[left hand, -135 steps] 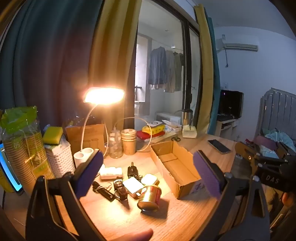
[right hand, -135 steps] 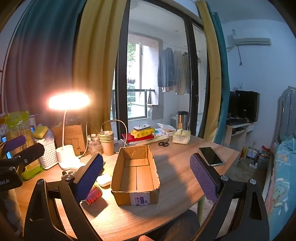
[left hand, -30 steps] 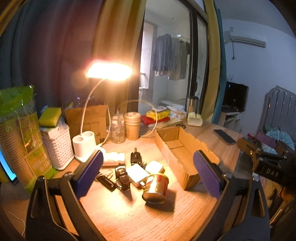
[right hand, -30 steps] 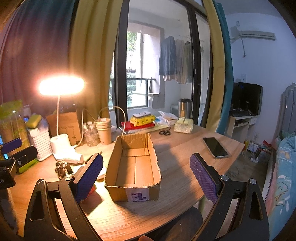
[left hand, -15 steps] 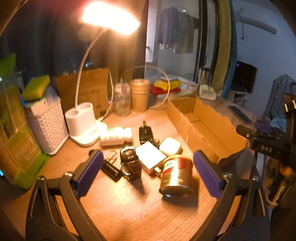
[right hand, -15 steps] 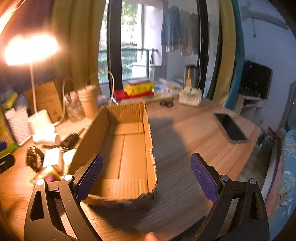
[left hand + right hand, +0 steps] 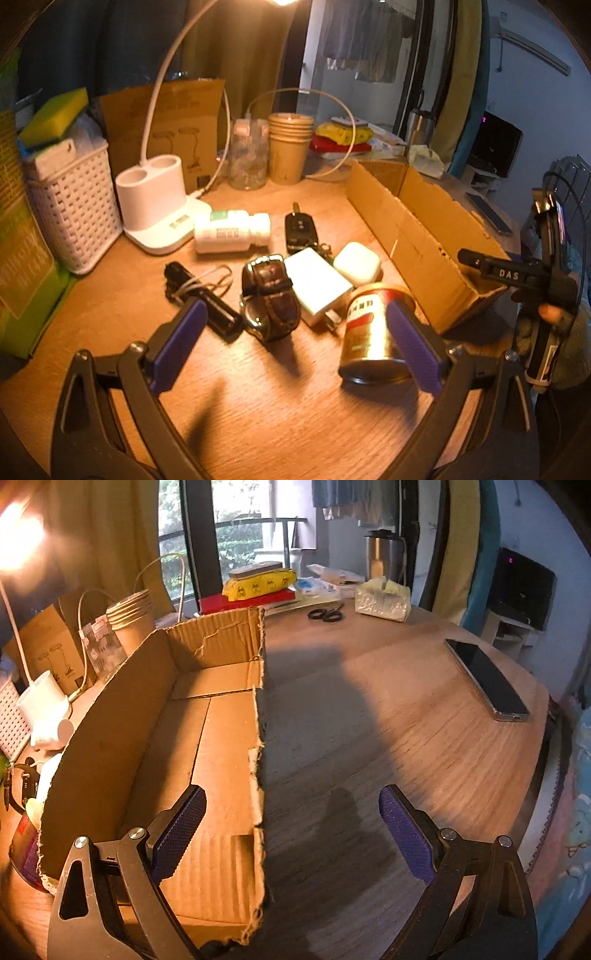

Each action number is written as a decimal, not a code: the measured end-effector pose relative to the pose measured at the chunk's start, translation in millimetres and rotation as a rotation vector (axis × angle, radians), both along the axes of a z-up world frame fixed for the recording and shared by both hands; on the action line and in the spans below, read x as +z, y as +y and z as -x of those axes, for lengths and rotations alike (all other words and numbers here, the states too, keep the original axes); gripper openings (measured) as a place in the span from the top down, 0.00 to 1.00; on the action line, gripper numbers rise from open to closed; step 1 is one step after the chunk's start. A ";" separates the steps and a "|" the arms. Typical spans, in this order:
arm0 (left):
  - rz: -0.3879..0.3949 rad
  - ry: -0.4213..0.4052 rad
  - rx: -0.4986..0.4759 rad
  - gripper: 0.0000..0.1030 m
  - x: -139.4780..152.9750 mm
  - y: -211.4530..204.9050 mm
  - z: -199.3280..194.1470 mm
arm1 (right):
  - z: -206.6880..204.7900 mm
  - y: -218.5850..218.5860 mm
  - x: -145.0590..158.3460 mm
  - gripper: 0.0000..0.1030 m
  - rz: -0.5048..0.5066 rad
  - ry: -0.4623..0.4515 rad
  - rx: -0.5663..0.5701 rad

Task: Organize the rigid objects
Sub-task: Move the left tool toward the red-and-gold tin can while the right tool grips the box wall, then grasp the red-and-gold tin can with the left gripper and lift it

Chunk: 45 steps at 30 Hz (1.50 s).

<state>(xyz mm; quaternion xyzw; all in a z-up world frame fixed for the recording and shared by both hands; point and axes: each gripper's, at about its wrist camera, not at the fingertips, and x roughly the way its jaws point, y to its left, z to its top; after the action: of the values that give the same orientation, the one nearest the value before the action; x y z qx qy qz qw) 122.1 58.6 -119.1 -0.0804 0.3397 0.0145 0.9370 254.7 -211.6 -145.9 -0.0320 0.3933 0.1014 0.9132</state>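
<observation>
In the left wrist view my left gripper [image 7: 295, 343] is open and empty, low over a cluster of small things on the wooden table: a gold and red can [image 7: 373, 332] lying on its side, a brown strap watch [image 7: 271, 295], a white charger [image 7: 317, 284], a white earbud case [image 7: 357, 263], a car key [image 7: 300, 228], a white pill bottle [image 7: 231, 230] and a black flashlight [image 7: 201, 295]. An empty cardboard box [image 7: 417, 225] lies right of them. In the right wrist view my right gripper [image 7: 291, 827] is open, straddling the box's right wall [image 7: 258, 746].
A white lamp base [image 7: 155, 206], a wicker basket [image 7: 70, 206], a stack of paper cups [image 7: 288, 147] and a glass jar [image 7: 247, 158] stand behind the cluster. A phone [image 7: 485, 679], scissors [image 7: 327, 613] and a tissue pack [image 7: 382, 600] lie on the table's right part.
Both grippers have come down and forward. The left now hangs close over the cluster of small things; the right has closed in on the box and now straddles its right wall.
</observation>
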 end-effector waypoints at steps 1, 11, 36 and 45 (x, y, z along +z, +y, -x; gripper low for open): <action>-0.002 0.003 -0.003 0.04 -1.1 -0.8 -0.6 | -1.3 0.8 -1.3 0.09 -0.005 0.012 0.005; -0.007 0.022 0.002 0.04 -8.5 -1.9 -4.9 | 2.7 10.0 -5.0 0.95 -0.029 0.060 0.075; -0.015 0.000 -0.124 0.05 -12.6 -31.8 -1.1 | 21.6 1.7 0.1 0.76 -0.089 0.013 0.046; -0.049 0.009 -0.173 0.14 -13.7 -48.5 2.0 | 23.0 1.4 0.1 0.74 -0.088 0.004 0.048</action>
<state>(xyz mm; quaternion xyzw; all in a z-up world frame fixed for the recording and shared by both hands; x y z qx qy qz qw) 120.1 10.1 -132.8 -0.0275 0.3490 -0.0579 0.9349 231.7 -210.2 -145.8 -0.0009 0.3895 0.1407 0.9102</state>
